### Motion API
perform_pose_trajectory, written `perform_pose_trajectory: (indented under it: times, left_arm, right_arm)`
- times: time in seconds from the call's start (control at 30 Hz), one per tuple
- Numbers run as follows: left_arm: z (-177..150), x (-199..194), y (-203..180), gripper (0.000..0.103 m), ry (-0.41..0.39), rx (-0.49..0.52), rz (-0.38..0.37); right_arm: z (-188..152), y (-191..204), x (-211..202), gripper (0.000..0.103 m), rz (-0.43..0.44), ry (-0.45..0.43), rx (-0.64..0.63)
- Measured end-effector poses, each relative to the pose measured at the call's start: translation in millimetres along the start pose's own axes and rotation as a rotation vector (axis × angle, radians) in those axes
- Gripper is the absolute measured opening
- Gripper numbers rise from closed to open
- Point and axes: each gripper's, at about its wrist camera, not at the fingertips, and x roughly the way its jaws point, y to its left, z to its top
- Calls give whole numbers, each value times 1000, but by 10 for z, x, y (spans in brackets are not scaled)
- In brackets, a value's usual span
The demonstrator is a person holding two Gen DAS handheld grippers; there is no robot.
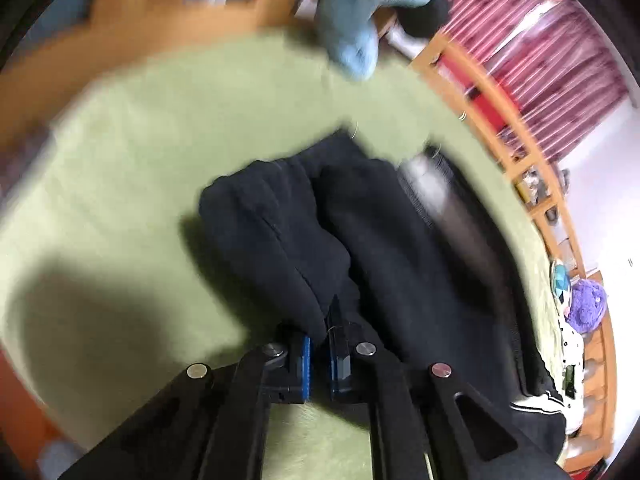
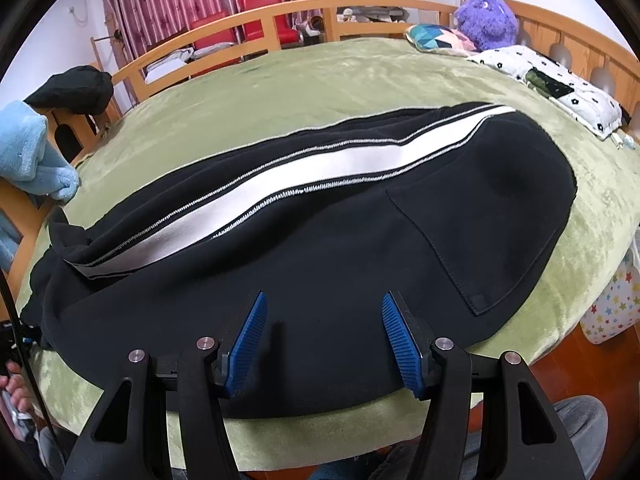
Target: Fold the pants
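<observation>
Black pants [image 2: 320, 260] with a white side stripe [image 2: 280, 176] lie flat, lengthwise, on a green blanket [image 2: 320, 72]; a back pocket [image 2: 480, 232] faces up at the right. My right gripper [image 2: 324, 340] stands open just over the near edge of the pants, with nothing pinched between its blue pads [image 2: 248, 336]. In the blurred left wrist view the leg ends of the pants [image 1: 400, 240] are bunched up. My left gripper [image 1: 322, 360] is shut on a fold of that black cloth, which rises from between its pads.
A wooden bed rail [image 2: 280, 12] rings the bed. A light blue towel [image 2: 28, 148] and a dark garment [image 2: 76, 88] hang on the rail at the left. A purple plush toy [image 2: 486, 20] and pillows [image 2: 552, 84] lie at the far right. A hand [image 2: 16, 388] shows at lower left.
</observation>
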Motion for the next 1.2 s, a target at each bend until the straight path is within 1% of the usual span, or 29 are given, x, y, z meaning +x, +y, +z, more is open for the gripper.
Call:
perform_pose_trajectory:
  times: [0.03, 0.07, 0.13, 0.17, 0.2, 0.23, 0.3, 0.33, 0.43, 0.47, 0.5, 0.53, 0.6, 0.67, 0.7, 0.73, 0.77, 0.87, 0.93, 0.97, 1.03, 1.07, 1.13, 1.2]
  left_arm:
    - [13, -29, 13, 7, 12, 1, -11]
    - [-10, 1, 65, 7, 37, -33, -2]
    - [-87, 115, 113, 9, 74, -23, 47]
    - [-156, 200, 122, 13, 99, -9, 90]
    - [-182, 233, 132, 14, 103, -6, 94]
    - [-220, 206, 127, 16, 93, -3, 82]
    - [-291, 81, 51, 36, 93, 23, 72]
    - [-324, 30, -4, 38, 90, 46, 57]
    - [-387, -171, -195, 38, 37, 139, -29]
    - [-382, -183, -273, 39, 30, 156, -55]
    - [-370, -167, -319, 43, 29, 165, -76]
    - [-353, -129, -366, 44, 34, 170, -83]
    - [-257, 89, -430, 44, 51, 154, -73]
    - [-188, 295, -386, 44, 69, 105, -41]
    - [-178, 378, -420, 44, 65, 88, -20]
    - [-159, 403, -358, 44, 54, 66, 14]
    - [-102, 455, -296, 44, 33, 36, 20]
    - [90, 598, -188, 44, 36, -44, -14]
    - [167, 677, -207, 44, 28, -70, -14]
    - [179, 706, -216, 41, 25, -71, -10]
    - [216, 744, -286, 12, 15, -55, 16]
    - [232, 714, -273, 4, 11, -44, 10]
    - [275, 586, -197, 4, -13, -57, -1]
    - [232, 243, -7, 4, -91, -78, -11]
  right_arm:
    - [8, -24, -19, 60, -2, -6, 4]
    - [13, -54, -32, 60, -3, -11, 12]
    - [19, -99, -28, 60, 3, -11, 27]
    - [18, -126, -15, 60, 8, -8, 33]
    - [24, -141, -6, 60, 9, -4, 36]
    - [22, -165, 7, 60, 9, 2, 39]
    - [17, -186, 5, 60, 14, 2, 41]
    - [12, -194, 4, 60, 16, -1, 41]
    - [-3, -199, 25, 60, 20, 9, 42]
    - [-7, -192, 39, 60, 21, 14, 41]
    - [-22, -186, 55, 60, 22, 20, 39]
    - [-30, -176, 67, 60, 24, 25, 37]
    - [-41, -160, 82, 60, 27, 32, 28]
    - [-45, -148, 61, 60, 19, 28, 16]
    - [-43, -142, 13, 60, -8, 11, 4]
    - [-34, -145, -43, 60, -32, -11, -7]
    - [-18, -152, -76, 60, -44, -24, -15]
    - [24, -225, -222, 60, -75, -49, -13]
    - [35, -283, -261, 60, -81, -55, 11]
    - [43, -302, -257, 60, -80, -55, 20]
    - [60, -343, -206, 60, -65, -40, 49]
    - [62, -347, -189, 60, -61, -35, 55]
    - [82, -333, -141, 60, -59, -31, 56]
    - [91, -322, -125, 60, -60, -38, 44]
